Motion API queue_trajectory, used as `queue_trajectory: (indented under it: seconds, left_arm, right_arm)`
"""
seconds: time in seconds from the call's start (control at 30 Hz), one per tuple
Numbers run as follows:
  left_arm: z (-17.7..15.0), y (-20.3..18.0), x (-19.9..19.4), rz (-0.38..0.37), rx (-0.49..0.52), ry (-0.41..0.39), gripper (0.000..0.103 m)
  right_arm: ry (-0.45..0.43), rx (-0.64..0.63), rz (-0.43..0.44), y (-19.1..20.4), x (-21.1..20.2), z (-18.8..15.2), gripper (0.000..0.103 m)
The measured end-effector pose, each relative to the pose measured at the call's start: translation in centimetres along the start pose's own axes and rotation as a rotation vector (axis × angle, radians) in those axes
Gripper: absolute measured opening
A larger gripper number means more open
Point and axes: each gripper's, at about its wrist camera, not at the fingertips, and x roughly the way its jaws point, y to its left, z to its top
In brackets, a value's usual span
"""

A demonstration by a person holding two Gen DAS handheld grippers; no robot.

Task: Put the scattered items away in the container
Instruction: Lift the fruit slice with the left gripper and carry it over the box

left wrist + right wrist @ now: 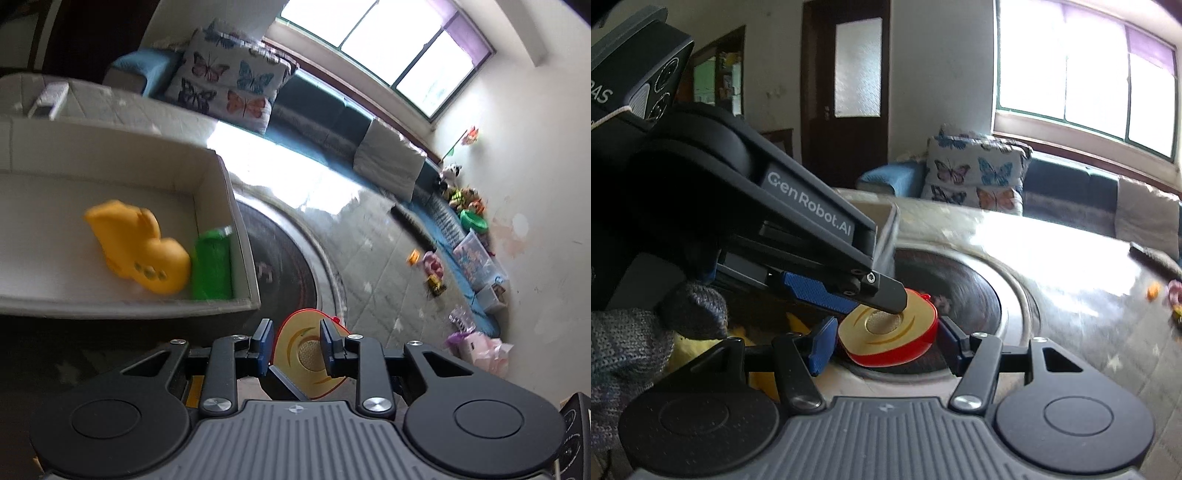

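Note:
A round toy disc (301,354) with a yellow face, a mesh centre and a red rim hangs in the air. My left gripper (297,345) is shut on it across its thickness. In the right wrist view the left gripper's upper finger (892,299) lies on the disc's face. My right gripper (888,341) is shut on the same disc (882,330), its blue pads against the red rim on both sides. The container, a pale open box (221,184), stands at the left and holds a yellow toy (140,247) and a green item (212,266).
A round dark rug (291,273) lies below the disc. Small toys (432,273) and a clear bin (476,258) sit along the far wall. A butterfly cushion (229,81) rests on the sofa. A gloved hand (628,350) holds the left gripper.

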Motion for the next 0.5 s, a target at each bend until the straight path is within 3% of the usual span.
queue_trajectory:
  seconds: [0.27, 0.5]
  left_arm:
    - [2.8, 2.5, -3.7, 0.040, -0.023, -0.111, 0.029]
    - [5.0, 7.0, -5.0, 0.110, -0.093, -0.155, 0.029]
  right_arm:
    - [-0.056, -0.067, 0.080, 2.9, 1.4, 4.2, 0.059]
    - [-0.043, -0.101, 0.195, 5.8, 5.9, 7.1, 0.059]
